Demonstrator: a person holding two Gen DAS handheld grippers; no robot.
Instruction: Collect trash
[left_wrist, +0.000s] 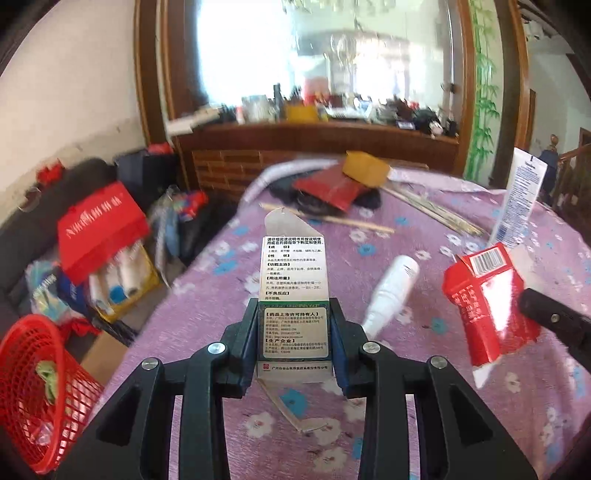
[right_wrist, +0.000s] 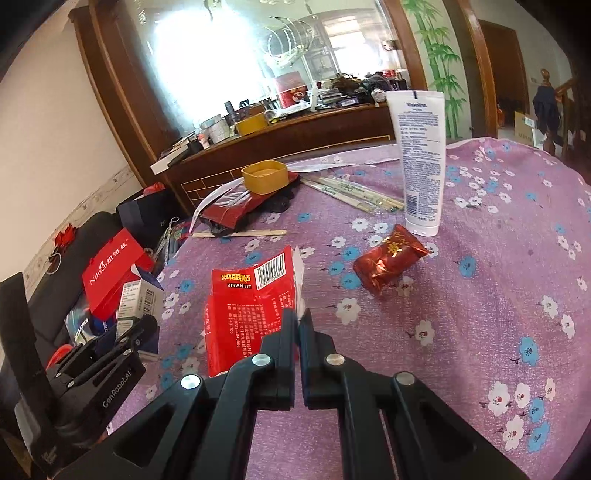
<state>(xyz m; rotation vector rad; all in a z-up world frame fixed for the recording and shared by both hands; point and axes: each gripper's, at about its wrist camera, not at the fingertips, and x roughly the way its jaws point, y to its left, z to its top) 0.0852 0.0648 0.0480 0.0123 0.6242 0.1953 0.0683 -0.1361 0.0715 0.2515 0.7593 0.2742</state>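
Note:
My left gripper (left_wrist: 293, 325) is shut on a white and green medicine box (left_wrist: 293, 295) and holds it above the purple flowered table (left_wrist: 229, 317). The same box (right_wrist: 138, 299) and the left gripper (right_wrist: 122, 343) show at the left of the right wrist view. My right gripper (right_wrist: 298, 325) is shut on the edge of a red paper packet (right_wrist: 251, 306), lifted over the table. That packet (left_wrist: 487, 302) also shows at the right of the left wrist view. A red mesh basket (left_wrist: 33, 395) with some trash sits low at the left, beside the table.
On the table lie a white spray bottle (left_wrist: 389, 291), a red foil wrapper (right_wrist: 389, 262), an upright white lotion tube (right_wrist: 421, 158), chopsticks (right_wrist: 354, 195), and a yellow tub (right_wrist: 264, 176) on a red pouch. Red bags (left_wrist: 99, 225) and clutter stand on the floor at left.

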